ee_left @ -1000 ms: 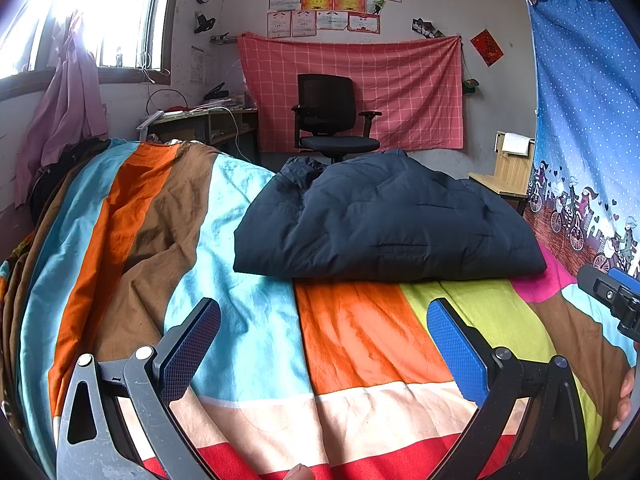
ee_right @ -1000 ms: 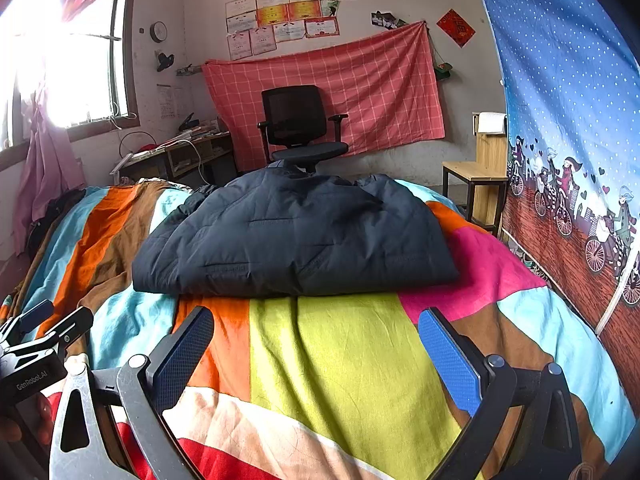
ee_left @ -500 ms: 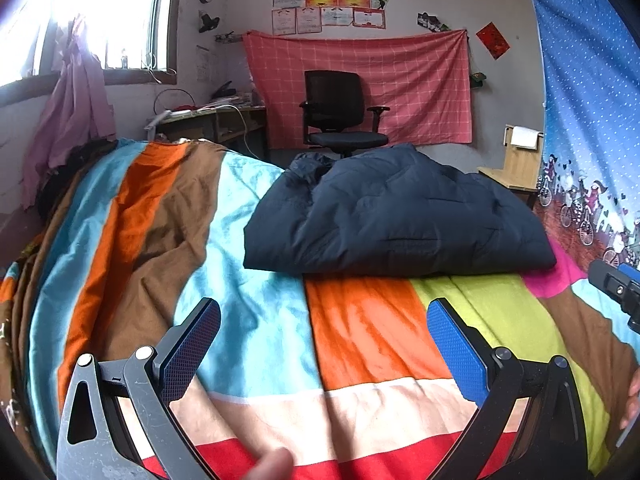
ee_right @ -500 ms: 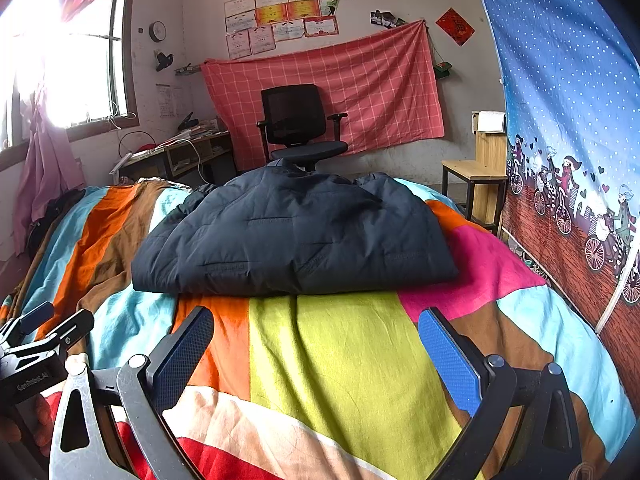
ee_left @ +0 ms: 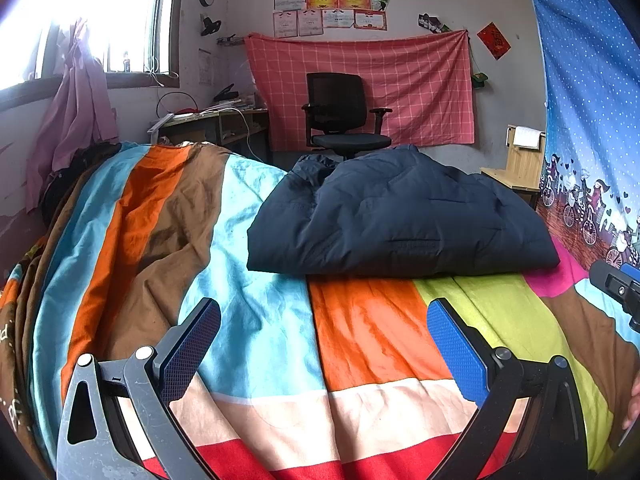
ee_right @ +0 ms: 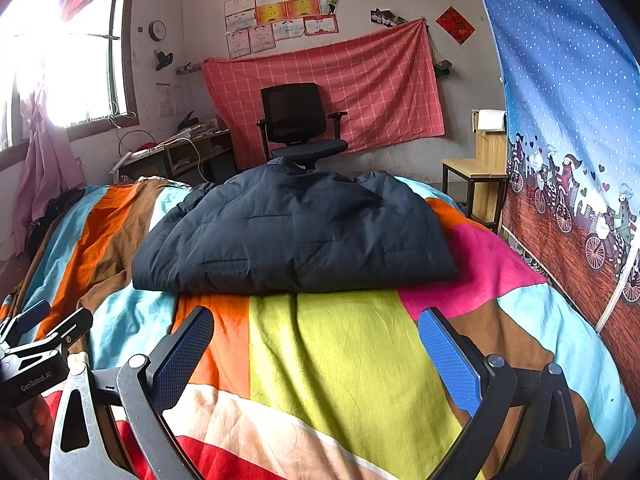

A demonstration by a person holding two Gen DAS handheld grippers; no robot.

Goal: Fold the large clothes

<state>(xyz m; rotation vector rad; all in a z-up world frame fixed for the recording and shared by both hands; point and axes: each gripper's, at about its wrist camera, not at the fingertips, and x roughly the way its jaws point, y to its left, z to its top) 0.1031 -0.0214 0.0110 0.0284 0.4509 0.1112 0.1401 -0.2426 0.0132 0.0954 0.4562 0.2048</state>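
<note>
Right wrist view showed the dark coat (ee_right: pixel 296 236) straight ahead on the bed (ee_right: pixel 352 360), lying sideways, nearer my right fingers (ee_right: pixel 316 344). My left fingers (ee_left: pixel 324 340) had it ahead and to the right. Both were wide open, holding nothing.

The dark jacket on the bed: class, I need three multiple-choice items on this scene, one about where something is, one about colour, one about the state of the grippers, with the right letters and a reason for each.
1. Where does the jacket lie?
A. on the striped bedspread
B. on the office chair
C. on the floor

2. What colour is the checked cloth hung on the far wall?
A. green
B. white
C. red-pink

3. How do the left gripper and right gripper stand?
A. both shut on the jacket
B. both open and holding nothing
C. one shut, one open

Answers:
1 A: the jacket rests folded on the bedspread, in front of the chair.
2 C: the cloth is red-pink with pale lines.
3 B: each pair of fingers is spread wide over bare bedspread, short of the jacket.
</note>
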